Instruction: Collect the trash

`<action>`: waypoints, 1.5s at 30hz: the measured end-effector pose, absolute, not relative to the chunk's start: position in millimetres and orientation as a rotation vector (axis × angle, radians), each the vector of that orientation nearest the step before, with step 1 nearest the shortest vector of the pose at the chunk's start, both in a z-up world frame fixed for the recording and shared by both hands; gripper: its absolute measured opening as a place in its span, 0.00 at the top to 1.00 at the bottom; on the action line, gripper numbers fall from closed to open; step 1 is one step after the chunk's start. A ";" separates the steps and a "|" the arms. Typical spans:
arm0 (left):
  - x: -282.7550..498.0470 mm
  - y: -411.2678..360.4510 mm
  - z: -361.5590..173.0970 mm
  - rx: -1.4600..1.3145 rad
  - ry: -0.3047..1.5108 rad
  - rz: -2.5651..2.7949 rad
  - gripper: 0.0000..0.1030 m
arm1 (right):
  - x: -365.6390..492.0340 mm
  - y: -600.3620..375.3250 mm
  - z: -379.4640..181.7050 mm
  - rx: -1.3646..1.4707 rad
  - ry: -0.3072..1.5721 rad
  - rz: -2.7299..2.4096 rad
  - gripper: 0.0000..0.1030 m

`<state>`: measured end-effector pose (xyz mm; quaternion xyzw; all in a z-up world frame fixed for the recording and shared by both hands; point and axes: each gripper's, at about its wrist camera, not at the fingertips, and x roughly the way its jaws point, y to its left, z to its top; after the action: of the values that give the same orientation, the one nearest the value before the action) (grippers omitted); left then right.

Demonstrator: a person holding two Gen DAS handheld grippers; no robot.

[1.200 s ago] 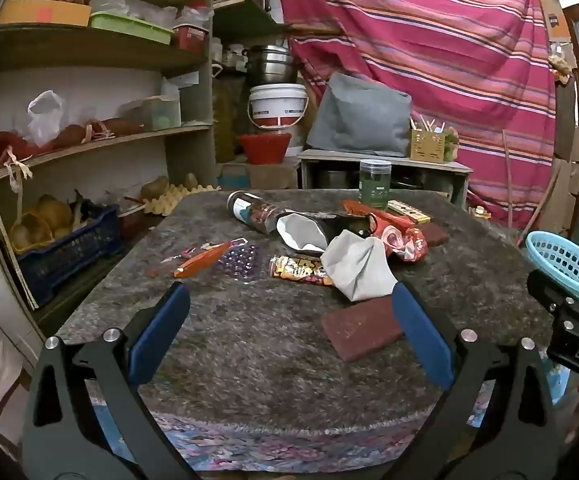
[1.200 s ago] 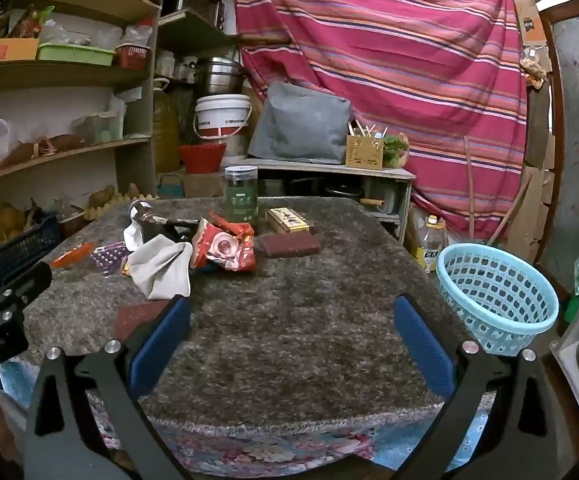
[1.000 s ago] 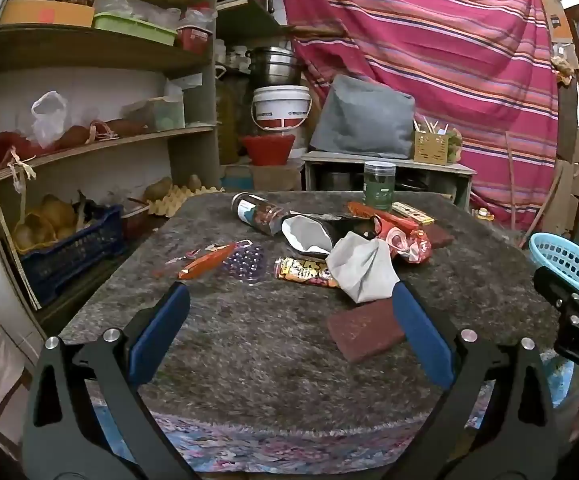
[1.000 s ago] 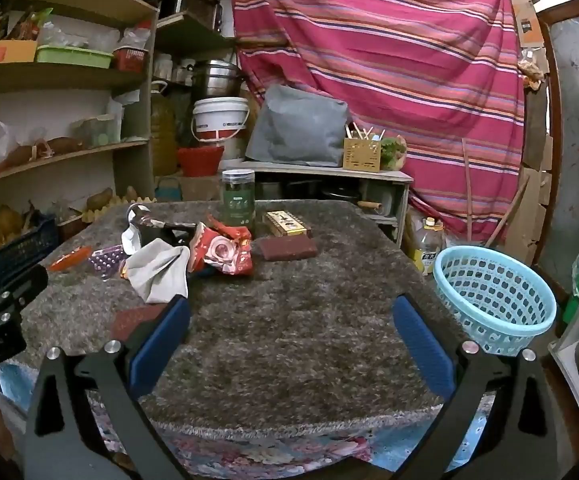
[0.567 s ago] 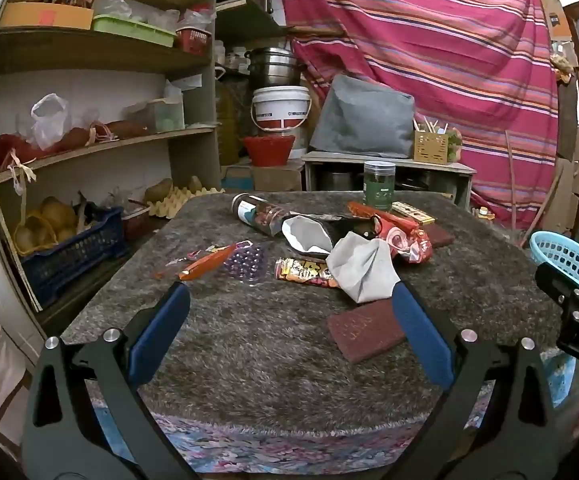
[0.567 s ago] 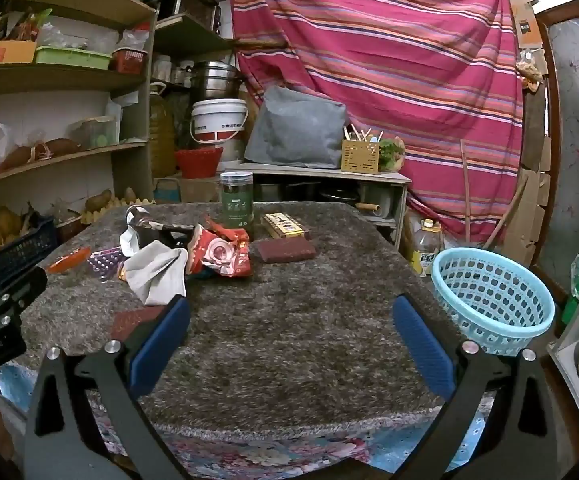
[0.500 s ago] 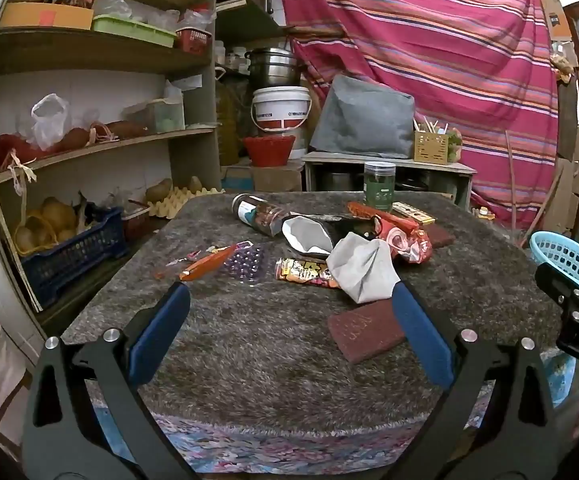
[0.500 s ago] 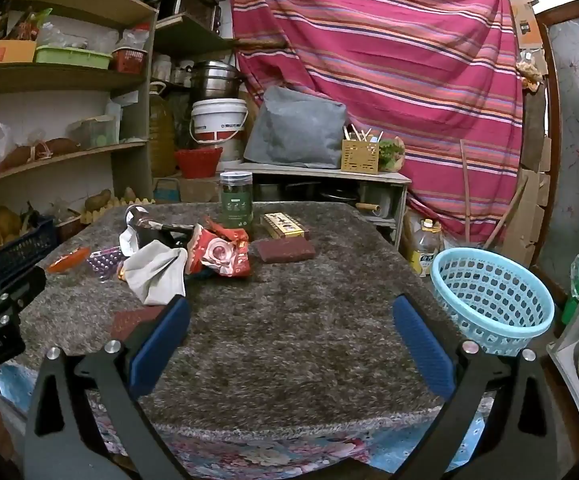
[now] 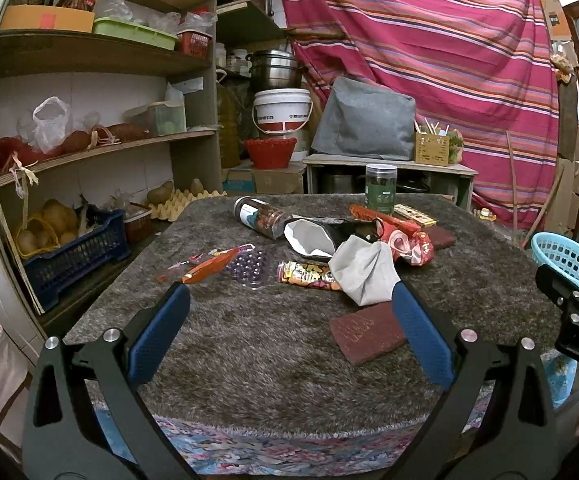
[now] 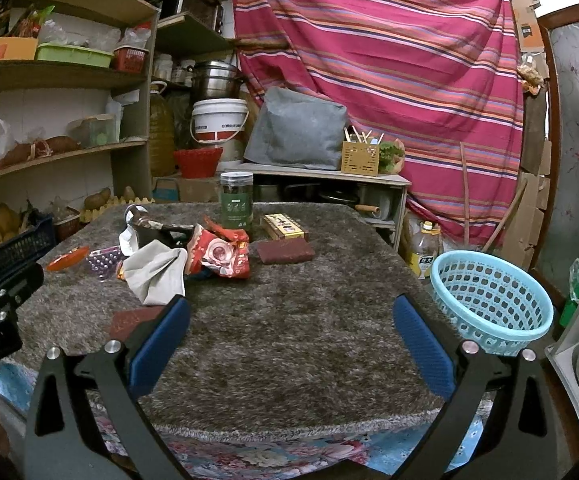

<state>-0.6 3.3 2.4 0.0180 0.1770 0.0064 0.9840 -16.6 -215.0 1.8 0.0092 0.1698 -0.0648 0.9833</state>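
Left wrist view
Progress: nothing looks collected yet; the litter lies in a loose heap on the table [image 9: 273, 344], past its middle.
Trash: a crumpled tissue [image 9: 363, 270], a red wrapper [image 9: 403, 238] behind it, a yellow wrapper [image 9: 305, 272] touching the tissue's left edge, a silver-lined pouch [image 9: 309, 236], a blister pack [image 9: 247, 266], an orange packet [image 9: 209, 268].
Other items: a tipped can [image 9: 261, 218], an upright jar [image 9: 380, 188], a brown pad [image 9: 365, 334] near the front edge. Whether these count as trash I cannot tell.
Left gripper [image 9: 287, 328]: jaws spread wide, nothing between them, held level at the near table edge, aimed at the heap but well short of it.

Right wrist view
Basket [image 10: 489, 300]: pale blue, off the table's right side, apparently empty, so all the collecting seems left to do.
Trash: the tissue [image 10: 155, 272] and red wrapper [image 10: 221, 254] sit left of centre, well apart from the basket.
Right gripper [image 10: 289, 328]: fully spread, holding nothing, level over the near edge, pointing at bare table between heap and basket.
Likely first step: a reach forward and left to the tissue.
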 end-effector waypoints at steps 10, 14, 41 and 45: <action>-0.8 3.9 2.8 0.036 0.354 0.014 0.05 | -15.6 -216.4 1.3 0.015 0.343 -0.133 0.04; -1.1 3.8 3.0 0.037 0.352 0.013 0.05 | -15.3 -216.9 2.0 0.015 0.345 -0.135 0.04; -0.5 4.2 3.1 0.039 0.351 0.015 0.05 | -16.5 -218.1 1.1 0.010 0.342 -0.135 0.04; -0.4 4.2 3.2 0.038 0.352 0.014 0.05 | -16.1 -217.4 1.2 0.010 0.342 -0.135 0.04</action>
<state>-0.4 4.2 3.2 0.0191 0.1752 0.0071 0.9843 -16.1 -217.4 1.2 0.0049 0.1700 -0.0672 0.9831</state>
